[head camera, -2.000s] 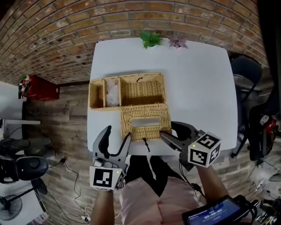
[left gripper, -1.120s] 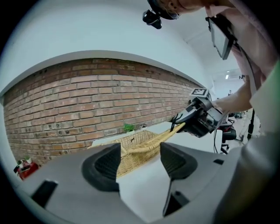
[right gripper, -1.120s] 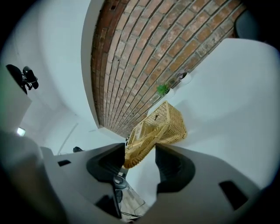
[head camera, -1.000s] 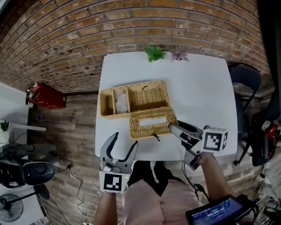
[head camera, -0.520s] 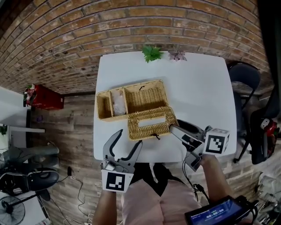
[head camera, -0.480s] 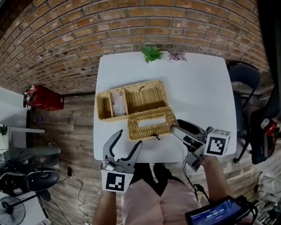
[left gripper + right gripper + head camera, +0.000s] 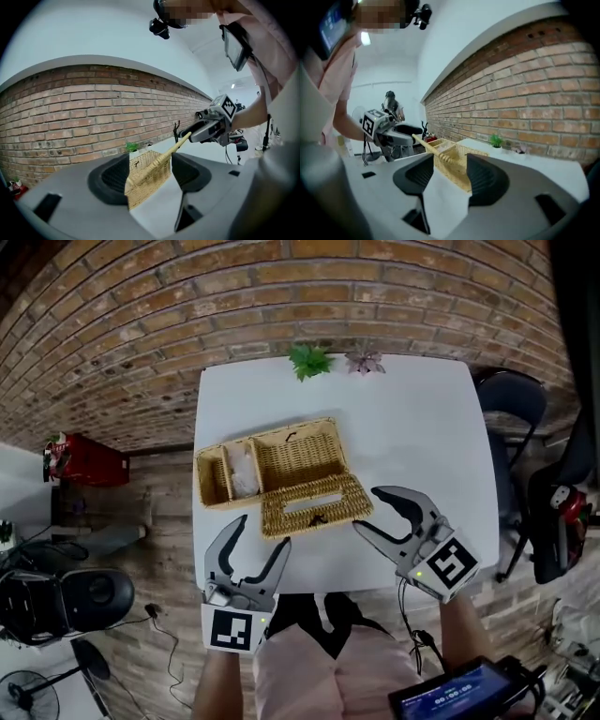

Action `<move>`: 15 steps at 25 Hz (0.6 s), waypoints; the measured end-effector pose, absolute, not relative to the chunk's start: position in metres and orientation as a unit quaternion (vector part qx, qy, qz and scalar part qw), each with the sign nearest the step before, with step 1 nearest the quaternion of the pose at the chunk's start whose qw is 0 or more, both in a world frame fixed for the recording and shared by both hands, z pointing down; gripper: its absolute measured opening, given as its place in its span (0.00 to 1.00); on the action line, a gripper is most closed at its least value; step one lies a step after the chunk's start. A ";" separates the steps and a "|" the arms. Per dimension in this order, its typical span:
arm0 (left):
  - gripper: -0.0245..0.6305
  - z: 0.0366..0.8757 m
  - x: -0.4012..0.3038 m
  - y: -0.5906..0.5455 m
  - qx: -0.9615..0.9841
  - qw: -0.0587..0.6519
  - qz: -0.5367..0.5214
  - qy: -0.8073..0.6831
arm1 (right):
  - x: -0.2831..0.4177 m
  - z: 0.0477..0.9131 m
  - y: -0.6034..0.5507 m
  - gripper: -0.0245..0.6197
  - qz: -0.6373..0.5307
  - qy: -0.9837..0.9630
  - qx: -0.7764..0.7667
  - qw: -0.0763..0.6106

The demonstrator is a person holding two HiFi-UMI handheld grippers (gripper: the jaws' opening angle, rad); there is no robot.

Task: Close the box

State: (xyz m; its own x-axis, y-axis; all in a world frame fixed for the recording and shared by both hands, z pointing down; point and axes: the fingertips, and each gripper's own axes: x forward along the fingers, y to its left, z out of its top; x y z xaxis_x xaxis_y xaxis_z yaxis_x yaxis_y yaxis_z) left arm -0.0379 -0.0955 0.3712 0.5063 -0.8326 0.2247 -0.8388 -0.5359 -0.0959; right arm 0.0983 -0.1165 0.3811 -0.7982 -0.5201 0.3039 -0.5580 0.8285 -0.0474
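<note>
Standing on the left half of the white table (image 7: 422, 446), a wicker box (image 7: 305, 451) is seen open, with two small compartments at its left end and one large compartment. Something white (image 7: 244, 470) is held in the second small compartment. The wicker lid (image 7: 314, 505) is joined to the box's near side and is shown by both gripper views as tilted, with its front edge raised off the table rather than laid over the compartments.

The left gripper (image 7: 261, 532) is held at the table's near edge, just in front of the lid's left corner. Its jaws are spread wide, and the lid is framed between them without being pressed by either pad. The right gripper (image 7: 367, 510) is placed just beside the lid's right end. Its jaws are wide but closing, and the lid is seen in the gap, untouched by the pads. Whether a fingertip of either gripper rests against the lid's edge cannot be made out.

Two small potted plants, one green (image 7: 302, 360) and one purplish (image 7: 364, 362), are set at the table's far edge.
</note>
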 end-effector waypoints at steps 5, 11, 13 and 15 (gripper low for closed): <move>0.48 0.360 -0.041 -0.110 0.869 0.029 0.097 -0.483 | 0.089 0.360 -0.123 0.27 0.005 -0.948 0.297 0.112; 0.47 0.352 -0.045 -0.128 0.871 0.028 0.086 -0.484 | 0.088 0.354 -0.140 0.25 0.022 -0.946 0.309 0.100; 0.47 0.350 -0.045 -0.135 0.871 0.027 0.083 -0.484 | 0.087 0.353 -0.147 0.24 0.025 -0.944 0.313 0.099; 0.47 0.348 -0.044 -0.142 0.872 0.026 0.080 -0.482 | 0.087 0.351 -0.154 0.23 0.025 -0.943 0.317 0.099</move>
